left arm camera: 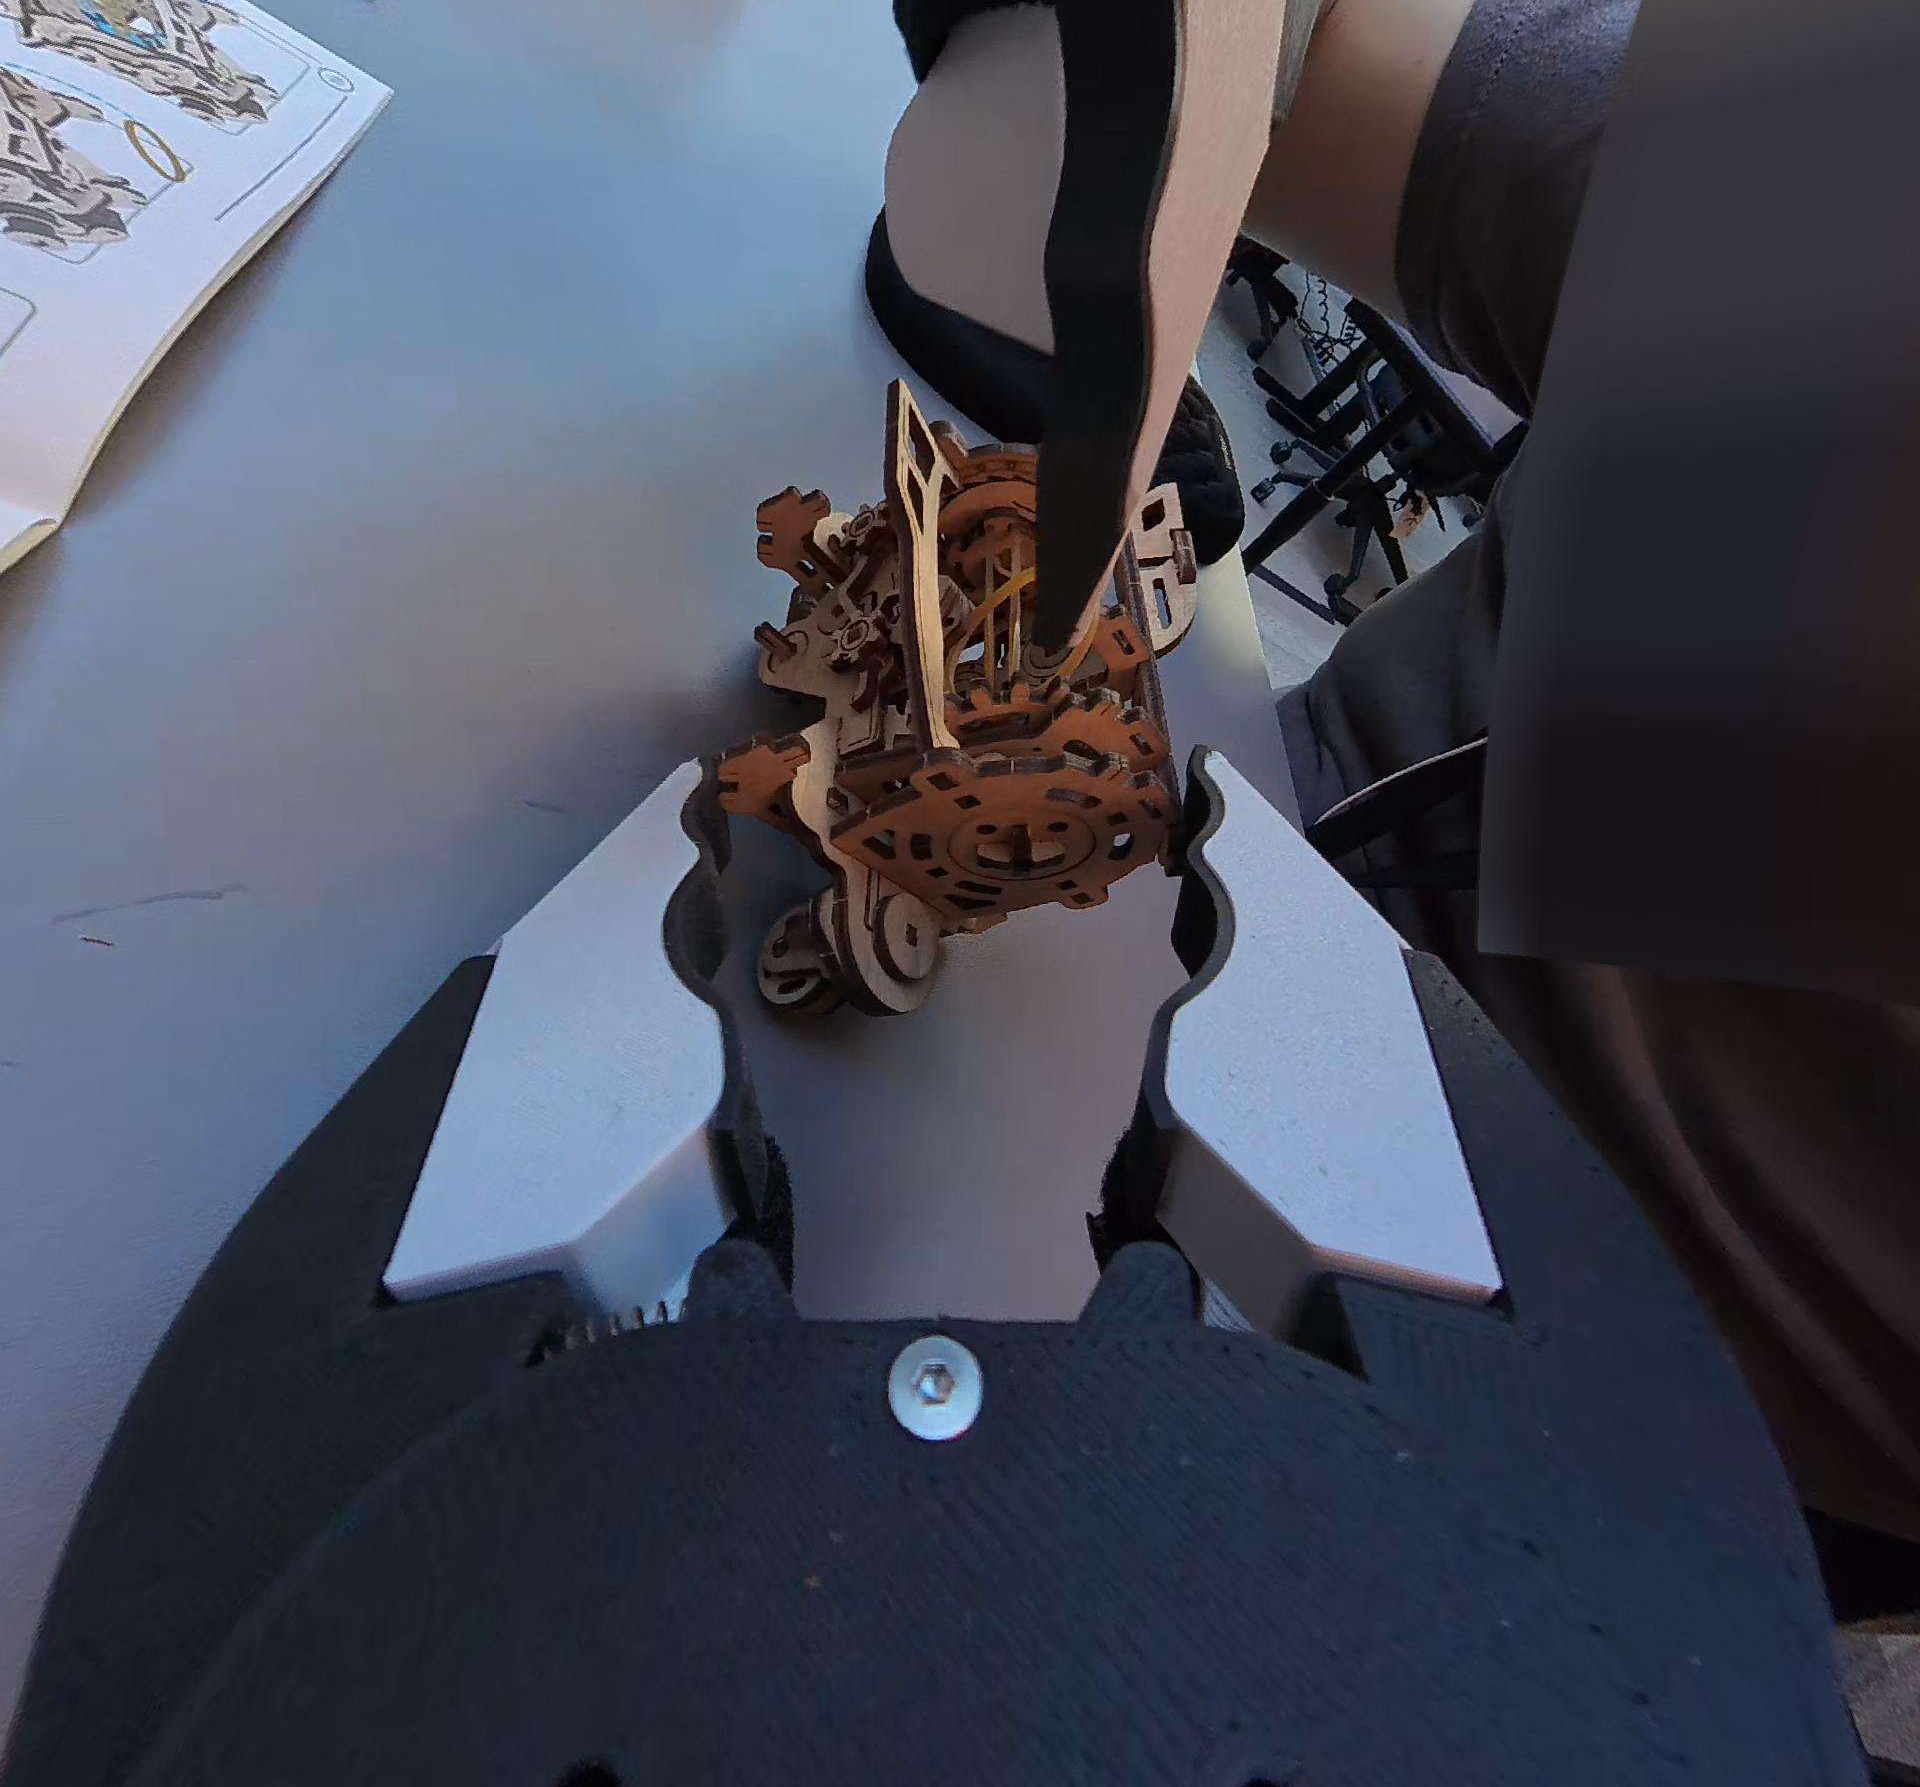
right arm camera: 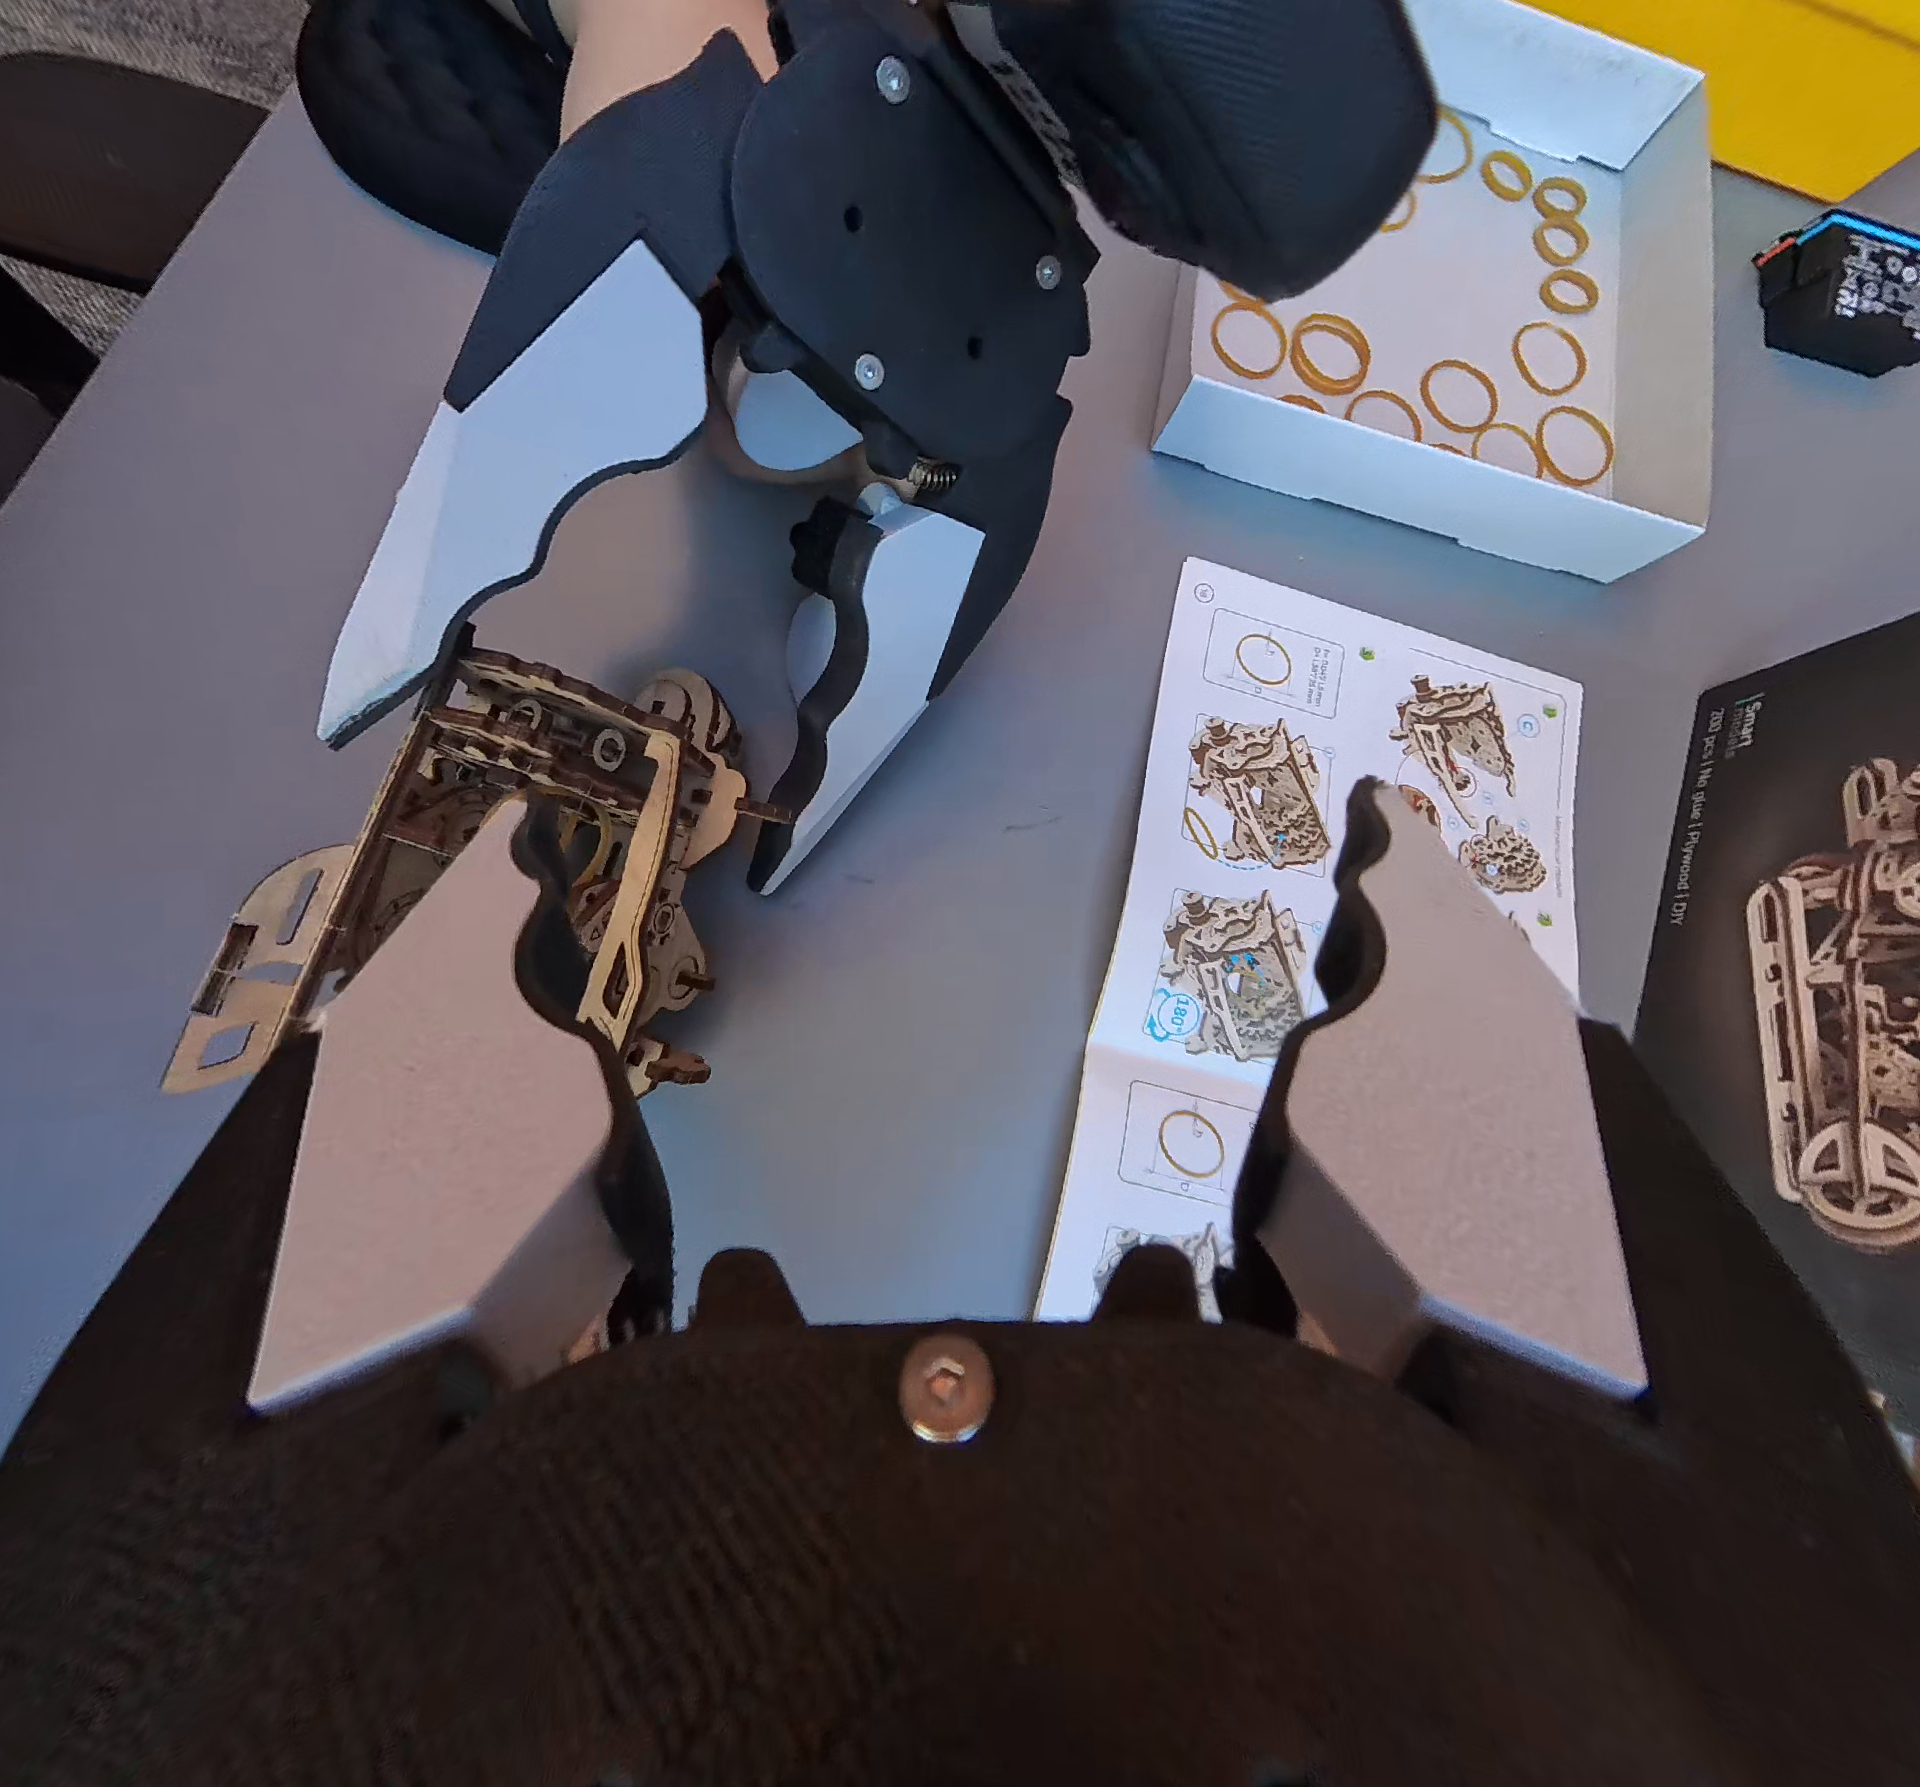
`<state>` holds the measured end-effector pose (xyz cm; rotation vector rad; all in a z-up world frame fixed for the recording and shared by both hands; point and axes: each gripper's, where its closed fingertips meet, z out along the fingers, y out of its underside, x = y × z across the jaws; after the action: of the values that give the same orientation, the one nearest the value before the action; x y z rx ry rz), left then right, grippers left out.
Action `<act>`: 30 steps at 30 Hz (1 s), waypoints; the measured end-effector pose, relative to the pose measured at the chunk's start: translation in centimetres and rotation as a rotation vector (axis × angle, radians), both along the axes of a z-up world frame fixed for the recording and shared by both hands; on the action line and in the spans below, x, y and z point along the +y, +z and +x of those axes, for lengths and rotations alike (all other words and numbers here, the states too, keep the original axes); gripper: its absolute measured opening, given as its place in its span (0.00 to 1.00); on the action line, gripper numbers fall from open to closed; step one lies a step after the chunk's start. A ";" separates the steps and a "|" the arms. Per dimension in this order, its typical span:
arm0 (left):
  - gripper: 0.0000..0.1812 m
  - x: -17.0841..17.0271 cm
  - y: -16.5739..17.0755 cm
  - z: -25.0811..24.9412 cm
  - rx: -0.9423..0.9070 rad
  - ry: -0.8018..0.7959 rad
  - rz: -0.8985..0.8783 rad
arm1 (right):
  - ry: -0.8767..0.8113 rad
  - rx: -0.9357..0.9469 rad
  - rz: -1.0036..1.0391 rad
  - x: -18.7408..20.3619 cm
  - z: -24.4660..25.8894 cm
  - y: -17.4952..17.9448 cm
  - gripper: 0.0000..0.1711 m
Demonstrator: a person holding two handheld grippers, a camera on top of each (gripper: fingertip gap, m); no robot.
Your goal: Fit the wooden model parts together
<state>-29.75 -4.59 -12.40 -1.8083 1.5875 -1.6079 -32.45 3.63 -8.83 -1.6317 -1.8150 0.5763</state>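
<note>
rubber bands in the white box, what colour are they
Yellow-orange rubber bands, lying loose in the white box; clearest in the right wrist view.

Two black ribbed tool (left arm camera: 940, 802) bodies, pale wavy-edged fingers (left arm camera: 582, 1041), silver hex screws (left arm camera: 934, 1386), grey sleeve (left arm camera: 1496, 179).

Brown wooden model (left arm camera: 966, 729), yellow rubber bands (right arm camera: 1455, 387), grey table (left arm camera: 468, 490)

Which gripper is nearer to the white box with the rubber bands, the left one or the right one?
Left. In the right wrist view, the left gripper reaches in from beside the white box; its black body overlaps the box's left edge. The right gripper sits farther off, near the instruction sheet.
</note>
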 end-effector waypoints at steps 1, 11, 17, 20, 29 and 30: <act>0.47 0.0 0.0 0.0 0.000 0.000 0.000 | 0.007 -0.012 0.005 -0.1 0.0 -0.3 0.84; 0.47 0.0 0.0 0.0 0.000 0.000 -0.009 | 0.015 -0.019 0.036 0.4 0.0 -0.4 0.83; 0.47 0.1 0.0 0.0 0.001 0.000 -0.014 | 0.037 0.026 0.026 -0.1 -0.4 0.2 0.82; 0.47 0.1 0.0 0.0 0.001 0.001 -0.017 | 0.053 0.022 0.025 -0.4 -0.6 -0.1 0.82; 0.47 0.1 0.1 0.0 0.001 0.000 -0.015 | 0.054 0.002 0.044 -0.4 -0.6 -0.6 0.81; 0.47 0.1 0.0 0.0 0.001 0.000 -0.016 | 0.054 -0.001 0.045 -0.4 -0.5 -0.6 0.81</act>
<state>-29.78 -4.52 -12.36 -1.8169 1.5792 -1.6245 -32.99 3.28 -9.47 -1.5579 -1.8640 0.5544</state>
